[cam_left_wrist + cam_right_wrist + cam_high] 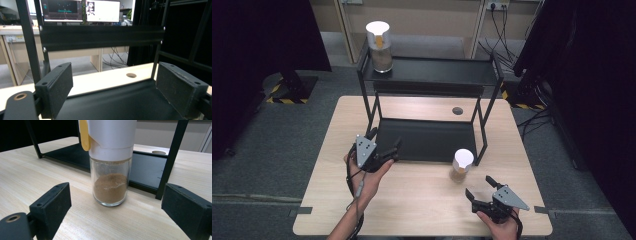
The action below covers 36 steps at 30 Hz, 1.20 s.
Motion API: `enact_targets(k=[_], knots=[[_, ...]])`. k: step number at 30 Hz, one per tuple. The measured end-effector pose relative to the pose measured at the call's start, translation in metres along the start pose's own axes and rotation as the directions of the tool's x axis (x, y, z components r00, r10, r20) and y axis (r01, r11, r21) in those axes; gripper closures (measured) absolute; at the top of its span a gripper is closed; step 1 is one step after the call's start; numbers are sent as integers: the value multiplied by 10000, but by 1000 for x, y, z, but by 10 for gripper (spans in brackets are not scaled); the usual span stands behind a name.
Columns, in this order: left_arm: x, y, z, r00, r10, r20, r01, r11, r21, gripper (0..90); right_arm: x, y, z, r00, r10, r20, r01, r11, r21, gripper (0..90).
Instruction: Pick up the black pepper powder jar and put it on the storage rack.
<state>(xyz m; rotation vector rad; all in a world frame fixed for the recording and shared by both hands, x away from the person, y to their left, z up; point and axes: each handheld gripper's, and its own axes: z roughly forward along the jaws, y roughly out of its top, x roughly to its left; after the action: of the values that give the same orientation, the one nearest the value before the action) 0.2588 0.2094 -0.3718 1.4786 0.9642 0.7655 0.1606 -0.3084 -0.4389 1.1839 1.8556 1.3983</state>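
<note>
A glass spice jar (461, 165) with a white lid and brown powder stands on the table just in front of the black rack's right front leg. My right gripper (481, 189) hovers a little to its near right, open, with the jar (110, 165) ahead of its empty jaws. A second similar jar (379, 46) stands on the rack's top shelf (437, 71) at the left. My left gripper (387, 145) is open at the front left edge of the rack's lower shelf (427, 140), facing into the shelf (120, 100), nothing between its fingers.
The black two-tier rack stands at the middle back of the wooden table (422, 200). A round cable hole (457, 110) lies in the table behind it. Dark curtains, desks and monitors (82, 10) lie beyond.
</note>
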Motion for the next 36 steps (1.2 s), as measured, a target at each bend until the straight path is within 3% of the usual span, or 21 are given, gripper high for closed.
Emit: enact_targets(k=[8,18,26,36], knots=[[2,-33,-11,9993,-375,75,374,9992,123,136,0,0,0,10000,-4,2,4,10000,3,91],[5,-69,-14,9976,-674,-179,687,9940,855,134,-1,0,0,10000,7,-18,-7,10000,-22,91],[5,-80,-11,9975,-669,-207,691,9886,1337,132,-1,-1,0,10000,19,-43,-19,10000,-34,90],[3,-83,-15,9984,-520,-208,540,9918,1160,128,-1,0,0,10000,-12,-47,12,10000,-16,89]])
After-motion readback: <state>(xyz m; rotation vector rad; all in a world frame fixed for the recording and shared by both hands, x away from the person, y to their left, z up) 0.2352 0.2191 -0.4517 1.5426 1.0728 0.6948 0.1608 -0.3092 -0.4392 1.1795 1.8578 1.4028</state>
